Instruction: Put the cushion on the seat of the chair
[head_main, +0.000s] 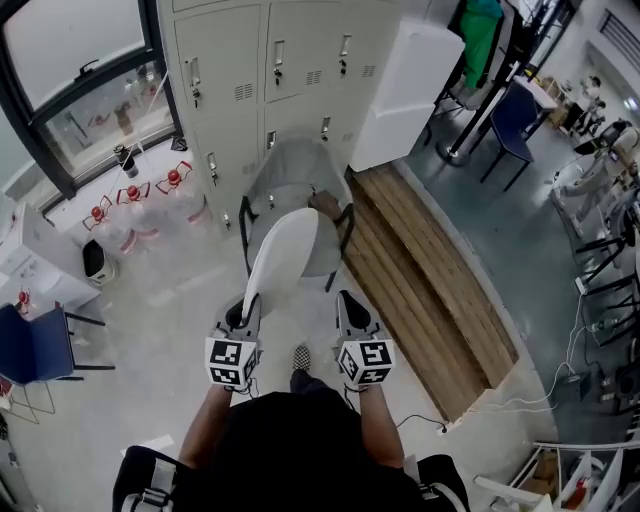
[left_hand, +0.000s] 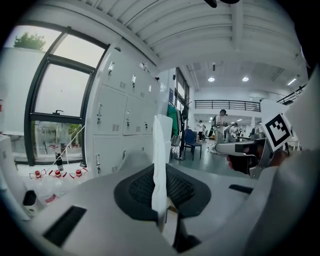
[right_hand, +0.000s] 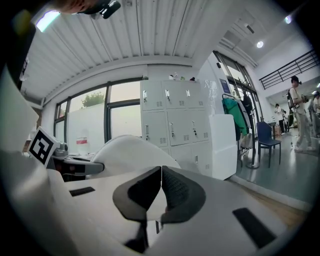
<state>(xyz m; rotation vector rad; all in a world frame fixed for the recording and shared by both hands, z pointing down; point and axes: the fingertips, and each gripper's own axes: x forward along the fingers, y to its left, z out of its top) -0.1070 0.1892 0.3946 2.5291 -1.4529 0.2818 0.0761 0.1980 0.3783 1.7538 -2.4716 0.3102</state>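
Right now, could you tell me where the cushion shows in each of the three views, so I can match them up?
Head view: the cushion is at centre, reaching from the left gripper toward the chair.
Left gripper view: the cushion is at centre, edge-on and upright, pinched between the jaws.
Right gripper view: the cushion is a white dome left of centre, beyond the jaws.
Shared landmark: the lockers.
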